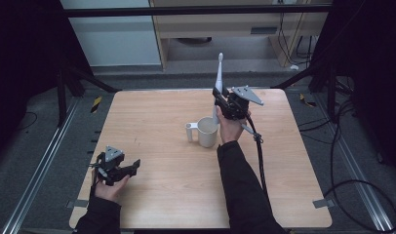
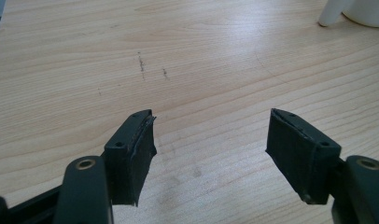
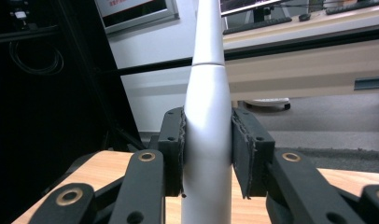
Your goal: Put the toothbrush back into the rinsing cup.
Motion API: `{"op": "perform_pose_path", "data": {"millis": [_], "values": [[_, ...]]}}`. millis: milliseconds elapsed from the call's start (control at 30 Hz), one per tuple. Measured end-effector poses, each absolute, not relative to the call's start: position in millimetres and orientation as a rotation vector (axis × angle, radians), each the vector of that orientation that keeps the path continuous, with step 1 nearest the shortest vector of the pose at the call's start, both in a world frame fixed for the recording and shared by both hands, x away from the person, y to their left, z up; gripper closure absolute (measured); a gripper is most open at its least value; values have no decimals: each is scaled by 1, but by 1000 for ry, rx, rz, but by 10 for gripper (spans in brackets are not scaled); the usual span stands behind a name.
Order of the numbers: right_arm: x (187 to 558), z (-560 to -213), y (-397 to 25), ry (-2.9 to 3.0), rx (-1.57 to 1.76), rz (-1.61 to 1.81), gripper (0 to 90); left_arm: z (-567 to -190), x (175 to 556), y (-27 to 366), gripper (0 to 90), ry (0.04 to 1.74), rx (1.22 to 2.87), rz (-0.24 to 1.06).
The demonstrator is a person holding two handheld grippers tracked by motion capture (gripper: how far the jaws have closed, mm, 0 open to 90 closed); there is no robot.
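- Right gripper (image 1: 218,100) sits just above the centre of the high view, jaws clamped on a white electric toothbrush (image 1: 218,78), which stands nearly upright with its thin head pointing toward the top of the frame.
- In the right gripper view the two black pads press on either side of the toothbrush's thick handle (image 3: 207,154), the narrower neck rising out the top edge of the picture.
- White mug (image 1: 207,131) stands on the counter (image 1: 157,195) right at the centre of the high view, handle turned left; the toothbrush's lower end drops behind its rim, so whether it touches is hard to say.
- The right hand (image 1: 230,127) is just beside the mug's right side, and a black cable runs from that gripper down the forearm.
- Left gripper (image 1: 130,167) rests low in the lower left of the high view, jaws spread wide with nothing between them, well apart from the mug.
- In the left gripper view its pads (image 2: 131,158) frame bare wood with a few faint dark marks; the mug's handle (image 2: 328,14) peeks in at the upper right corner.
- Nothing lies between the left gripper and the mug.
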State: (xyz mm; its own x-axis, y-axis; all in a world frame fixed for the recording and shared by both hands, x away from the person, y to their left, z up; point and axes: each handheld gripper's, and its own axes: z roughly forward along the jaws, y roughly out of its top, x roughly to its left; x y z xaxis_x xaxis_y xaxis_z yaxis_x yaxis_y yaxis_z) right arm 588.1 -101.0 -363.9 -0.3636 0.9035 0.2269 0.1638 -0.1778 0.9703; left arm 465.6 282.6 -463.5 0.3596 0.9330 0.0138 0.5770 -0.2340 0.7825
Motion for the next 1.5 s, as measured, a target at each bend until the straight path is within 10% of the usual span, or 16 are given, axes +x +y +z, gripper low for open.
{"op": "perform_pose_path", "data": {"millis": [1500], "values": [[597,-416,-70,1794,1319,1358,667,-463,466,282,312,1306,1925,647]]}}
